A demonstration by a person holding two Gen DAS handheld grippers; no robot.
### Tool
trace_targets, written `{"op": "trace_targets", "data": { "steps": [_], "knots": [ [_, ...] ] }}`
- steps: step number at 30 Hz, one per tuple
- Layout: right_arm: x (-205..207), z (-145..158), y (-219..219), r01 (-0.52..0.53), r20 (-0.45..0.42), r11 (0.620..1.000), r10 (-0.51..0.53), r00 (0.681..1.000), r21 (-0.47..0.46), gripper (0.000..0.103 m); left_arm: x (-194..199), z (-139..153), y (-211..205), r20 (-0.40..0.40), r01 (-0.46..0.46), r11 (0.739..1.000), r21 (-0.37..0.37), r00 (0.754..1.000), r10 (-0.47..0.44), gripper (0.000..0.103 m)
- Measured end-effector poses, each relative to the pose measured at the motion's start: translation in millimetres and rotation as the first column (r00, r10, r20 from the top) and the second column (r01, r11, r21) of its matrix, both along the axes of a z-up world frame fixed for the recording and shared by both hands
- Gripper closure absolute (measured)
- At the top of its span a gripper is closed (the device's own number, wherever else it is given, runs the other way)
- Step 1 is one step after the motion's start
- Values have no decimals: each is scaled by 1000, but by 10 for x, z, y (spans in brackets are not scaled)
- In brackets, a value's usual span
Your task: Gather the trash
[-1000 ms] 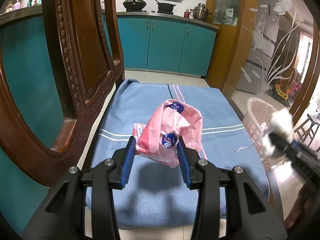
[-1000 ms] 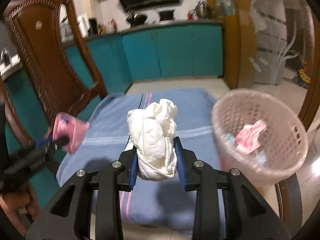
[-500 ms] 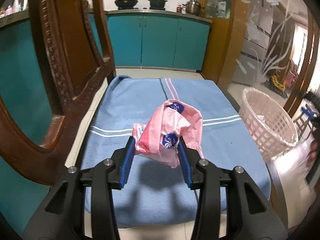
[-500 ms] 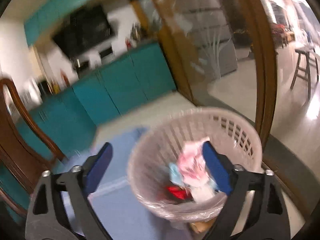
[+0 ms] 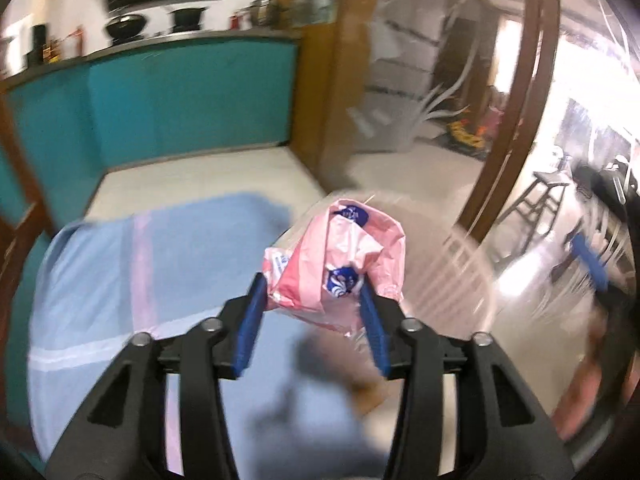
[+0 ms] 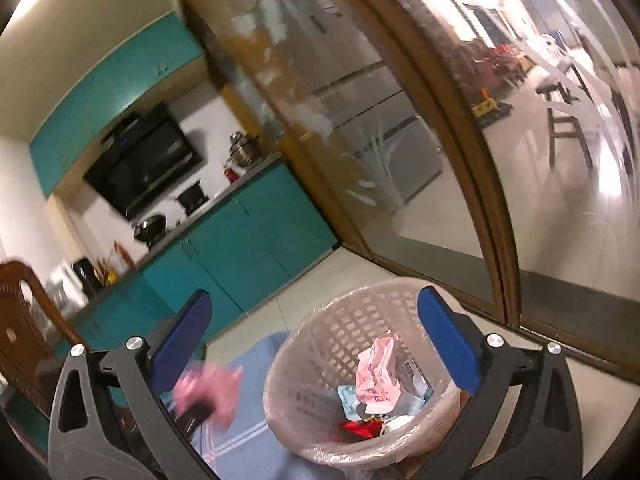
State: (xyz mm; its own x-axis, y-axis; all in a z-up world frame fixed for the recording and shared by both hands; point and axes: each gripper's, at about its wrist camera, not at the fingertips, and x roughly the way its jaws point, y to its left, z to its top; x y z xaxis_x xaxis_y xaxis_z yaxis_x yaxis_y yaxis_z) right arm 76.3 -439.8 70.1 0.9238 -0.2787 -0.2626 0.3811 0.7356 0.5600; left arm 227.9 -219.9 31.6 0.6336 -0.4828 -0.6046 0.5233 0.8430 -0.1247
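Note:
A crumpled pink plastic bag (image 5: 334,264) with blue print hangs between the blue pads (image 5: 250,320) of my left gripper (image 5: 312,292). Its jaws are opening, and both pads still touch the bag. The pale lattice trash basket (image 5: 452,280) is a blur just behind it. In the right wrist view the basket (image 6: 320,344) stands below my right gripper (image 6: 316,296), whose jaws are opening wide with nothing between them. Pink wrappers (image 6: 378,376) and a red scrap (image 6: 360,428) lie inside. The left gripper with its bag (image 6: 208,392) shows blurred at lower left.
A blue striped cloth (image 5: 120,280) covers the table under the left gripper. A carved wooden chair (image 6: 24,320) stands at the left. Teal cabinets (image 6: 248,240) line the back wall. A wood-framed glass door (image 6: 496,200) rises right behind the basket.
My left gripper swung right with the pink bag, up to the basket. My right gripper let go of the white wad, opened wide and rolled, staying over the basket.

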Motion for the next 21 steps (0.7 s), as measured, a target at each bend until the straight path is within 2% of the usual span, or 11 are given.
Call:
{"op": "trace_targets", "data": {
  "steps": [1,2,4,7,12,14,16,18,20,21],
  "knots": [
    [-5,-10,-23,4,-1,1000,-4,1000,2,3,95,46,-174,-12,22,1000,-10,1000,-23,24],
    [-13,-16,-43,4,-3,1000,-4,1000,7,3,154,56,-282,-19,28,1000,-6,999,-28,5],
    [6,-38,-74,-11,-12,1000,11,1000,22,3,198,47,-359,3,14,1000,28,1000,-14,5],
    [48,-44,-23,-47,-25,999,47,999,9,3,146,-39,-161,26,-12,999,53,1000,10,5],
    [231,-34,322,-178,-97,983,174,980,-43,3,-27,-242,733,34,-166,984,63,986,164,3],
    [339,-53,548,-239,-149,968,225,963,-80,3,-142,-298,1101,57,-230,971,64,972,227,3],
    [467,-98,861,-320,-222,939,288,932,-126,3,-275,-335,1432,66,-274,959,76,961,269,3],
    [537,-159,1139,-386,-270,911,339,901,-144,3,-382,-374,1719,47,-325,941,91,945,322,3],
    [595,-222,1424,-452,-316,878,388,866,-161,3,-488,-412,1995,3,-356,932,72,934,357,3],
    [603,-261,1586,-475,-338,860,398,853,-186,3,-533,-406,2079,8,-376,924,73,927,376,3]
  ]
}}
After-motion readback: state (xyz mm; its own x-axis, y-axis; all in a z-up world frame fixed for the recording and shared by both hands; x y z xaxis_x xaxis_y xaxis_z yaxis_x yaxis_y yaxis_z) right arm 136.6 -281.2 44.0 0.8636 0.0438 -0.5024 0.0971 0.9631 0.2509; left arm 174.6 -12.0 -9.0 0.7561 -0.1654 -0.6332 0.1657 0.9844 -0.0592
